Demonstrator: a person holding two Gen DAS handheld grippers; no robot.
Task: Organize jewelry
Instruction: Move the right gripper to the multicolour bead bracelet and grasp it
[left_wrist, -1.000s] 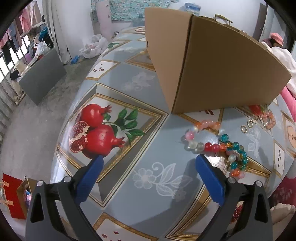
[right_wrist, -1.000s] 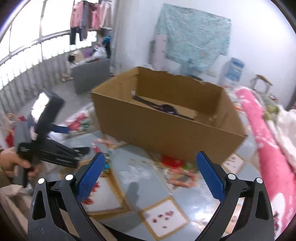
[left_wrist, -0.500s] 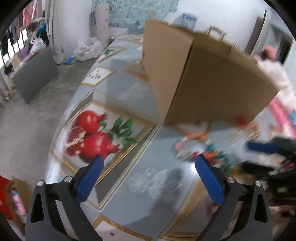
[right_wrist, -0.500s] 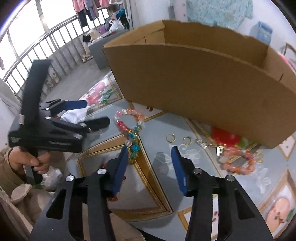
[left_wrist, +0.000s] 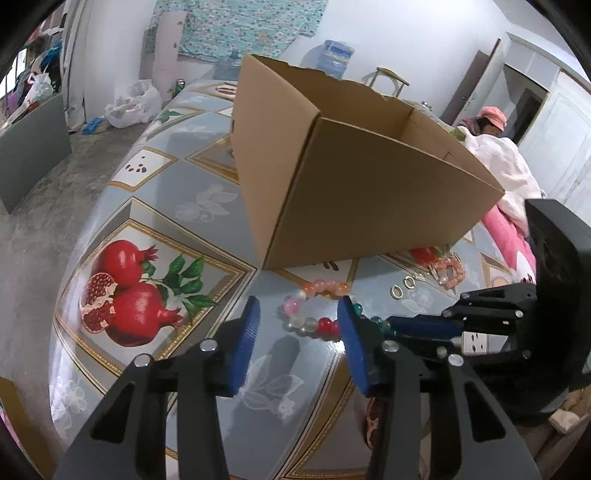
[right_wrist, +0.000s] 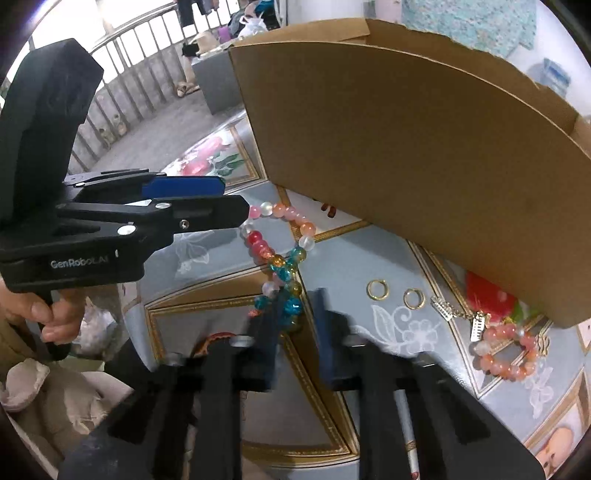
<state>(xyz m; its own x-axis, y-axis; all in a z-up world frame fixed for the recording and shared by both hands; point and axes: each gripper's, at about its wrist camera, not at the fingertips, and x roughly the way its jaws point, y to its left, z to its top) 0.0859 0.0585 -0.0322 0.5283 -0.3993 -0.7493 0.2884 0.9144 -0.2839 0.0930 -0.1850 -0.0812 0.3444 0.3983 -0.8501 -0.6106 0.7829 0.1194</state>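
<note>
A long bead necklace (left_wrist: 295, 321) (right_wrist: 280, 258) of pink, white, red and teal beads lies on the patterned table in front of an open cardboard box (left_wrist: 369, 192) (right_wrist: 406, 147). My left gripper (left_wrist: 299, 326) (right_wrist: 236, 199) hovers at the pink and white end. Its jaws are closing with a gap left, and the beads lie just past the tips. My right gripper (right_wrist: 295, 321) (left_wrist: 391, 323) is blurred and closing. Its nearly shut jaws pinch the teal beads at the other end.
Two gold rings (right_wrist: 377, 289), gold clasps (right_wrist: 458, 314) and a pink bead bracelet (right_wrist: 506, 354) lie to the right by the box's front wall. A hand (right_wrist: 44, 314) holds the left gripper. A person in a pink cap (left_wrist: 491, 118) sits beyond a pink blanket (left_wrist: 513, 236).
My right gripper dropped toward the necklace and its wide jaws closed to a narrow gap at the teal beads. The left jaws narrowed about halfway. The left view tilted up.
</note>
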